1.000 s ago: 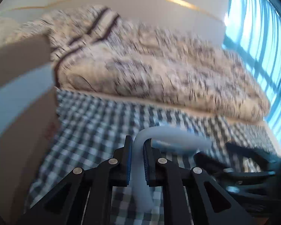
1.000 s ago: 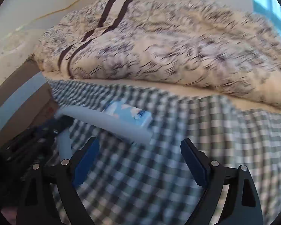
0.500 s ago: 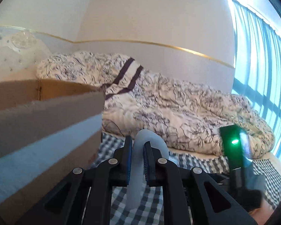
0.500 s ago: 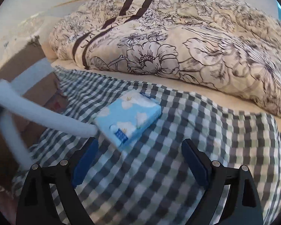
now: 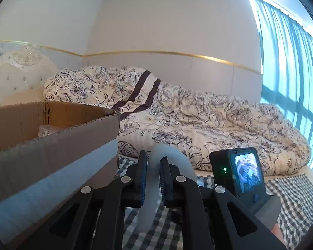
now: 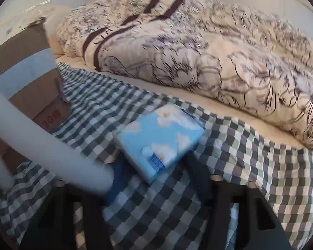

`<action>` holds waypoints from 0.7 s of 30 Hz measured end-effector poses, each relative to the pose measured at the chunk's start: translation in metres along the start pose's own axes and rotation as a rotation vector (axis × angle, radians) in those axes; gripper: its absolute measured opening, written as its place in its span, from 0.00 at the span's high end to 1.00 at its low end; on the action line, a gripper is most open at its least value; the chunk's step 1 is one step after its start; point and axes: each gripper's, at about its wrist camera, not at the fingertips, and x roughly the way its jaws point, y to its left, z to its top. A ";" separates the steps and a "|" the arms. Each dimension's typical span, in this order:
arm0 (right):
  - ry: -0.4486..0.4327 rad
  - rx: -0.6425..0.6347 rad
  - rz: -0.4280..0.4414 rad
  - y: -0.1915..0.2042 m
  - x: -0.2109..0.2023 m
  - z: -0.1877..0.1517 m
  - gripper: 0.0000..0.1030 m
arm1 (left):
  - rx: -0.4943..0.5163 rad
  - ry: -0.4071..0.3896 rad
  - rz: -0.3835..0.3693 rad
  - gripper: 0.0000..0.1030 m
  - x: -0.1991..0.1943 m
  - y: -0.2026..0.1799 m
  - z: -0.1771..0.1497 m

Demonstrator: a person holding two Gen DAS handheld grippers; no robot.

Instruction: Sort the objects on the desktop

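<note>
Your left gripper point(image 5: 152, 182) clamps the white tube point(image 5: 150, 189) (beside the cardboard box point(image 5: 52, 141)) — your right gripper point(image 6: 154, 179) is spread around the tissue pack point(image 6: 160, 139).

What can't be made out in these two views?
- Cardboard box contents: left wrist view, near wall hides all but a clear item and a green scrap.
- White curved tube, clamped in the left tongs: far end behind the camera unit.
- Right tongs: right wrist view, motion-blurred; open or shut unclear.
- Tissue pack print: blurred.
</note>
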 end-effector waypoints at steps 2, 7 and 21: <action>-0.008 -0.031 -0.009 0.006 -0.003 0.000 0.64 | 0.015 0.030 -0.002 0.89 -0.001 0.000 0.001; -0.104 -0.117 -0.004 0.022 -0.029 -0.003 1.00 | 0.025 0.068 -0.025 0.89 -0.020 0.008 0.013; -0.049 -0.231 0.001 0.069 -0.018 0.010 0.22 | 0.024 0.083 -0.050 0.89 -0.066 0.028 0.055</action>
